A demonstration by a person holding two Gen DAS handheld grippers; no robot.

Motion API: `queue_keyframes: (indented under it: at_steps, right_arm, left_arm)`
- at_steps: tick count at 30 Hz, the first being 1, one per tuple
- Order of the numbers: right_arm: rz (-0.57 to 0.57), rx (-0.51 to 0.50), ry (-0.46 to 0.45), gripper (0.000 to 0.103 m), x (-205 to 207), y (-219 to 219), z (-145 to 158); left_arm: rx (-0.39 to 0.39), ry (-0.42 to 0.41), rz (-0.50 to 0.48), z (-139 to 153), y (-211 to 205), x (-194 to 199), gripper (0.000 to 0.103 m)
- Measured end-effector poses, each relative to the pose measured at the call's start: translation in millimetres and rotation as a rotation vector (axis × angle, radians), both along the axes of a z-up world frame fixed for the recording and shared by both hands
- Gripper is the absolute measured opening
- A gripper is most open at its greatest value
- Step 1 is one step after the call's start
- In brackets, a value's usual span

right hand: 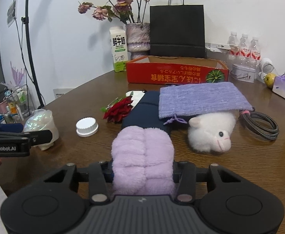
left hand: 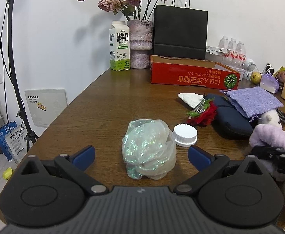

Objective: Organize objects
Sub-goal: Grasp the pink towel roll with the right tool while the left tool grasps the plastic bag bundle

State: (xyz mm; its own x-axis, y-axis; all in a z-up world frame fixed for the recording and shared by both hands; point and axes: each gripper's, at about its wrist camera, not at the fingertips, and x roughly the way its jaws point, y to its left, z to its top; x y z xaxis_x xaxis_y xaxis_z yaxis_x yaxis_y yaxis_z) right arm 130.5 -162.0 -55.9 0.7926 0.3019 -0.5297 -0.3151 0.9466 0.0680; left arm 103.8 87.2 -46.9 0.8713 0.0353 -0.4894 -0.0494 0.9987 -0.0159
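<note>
My left gripper (left hand: 141, 157) is open low over the brown table (left hand: 103, 105). A crumpled iridescent gauze bundle (left hand: 149, 148) lies between its blue fingertips (left hand: 83, 156), and neither pad touches it. A white ribbed bottle cap (left hand: 185, 134) sits just right of the bundle. My right gripper (right hand: 142, 173) is shut on a fluffy lilac band (right hand: 142, 156), which bulges out ahead of the pinching fingers. That band also shows at the right edge of the left wrist view (left hand: 271, 138). In the right wrist view, the gauze bundle (right hand: 42, 124) sits behind the left gripper's black finger.
A red cardboard tray (left hand: 193, 76) stands at the back before a black paper bag (left hand: 179, 33), a milk carton (left hand: 120, 46) and a vase (left hand: 140, 44). Nearer lie a red fabric rose (right hand: 121, 107), navy pouch (right hand: 142, 109), purple drawstring bag (right hand: 199, 99), white plush toy (right hand: 210, 130) and coiled cable (right hand: 261, 124).
</note>
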Motion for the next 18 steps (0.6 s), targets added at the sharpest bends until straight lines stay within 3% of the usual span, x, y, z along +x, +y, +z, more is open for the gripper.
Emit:
queue_keyframes:
  at_steps: [4,7,9,12,18]
  right_arm:
    - [-0.013,0.002,-0.003,0.043,-0.5,-2.5,0.3]
    - [-0.015,0.002,-0.007,0.043,-0.5,-3.0,1.4]
    - [-0.016,0.002,-0.008,0.043,-0.2,-3.1,1.9]
    - [-0.016,0.004,-0.009,0.043,-0.6,-4.0,2.7]
    - [-0.017,0.007,-0.023,0.043,-3.0,-5.8,6.4]
  left_arm:
    - [-0.005,-0.001,-0.002,-1.6,0.4,7.6,0.099]
    - [-0.024,0.008,-0.009,-3.2,1.3,13.7,0.079]
    - [-0.039,0.019,-0.019,-5.2,1.3,16.1,0.057]
    - [-0.038,0.019,-0.017,-7.1,-0.7,16.9,0.047]
    - [-0.033,-0.002,-0.014,-1.8,-5.2,12.3,0.043]
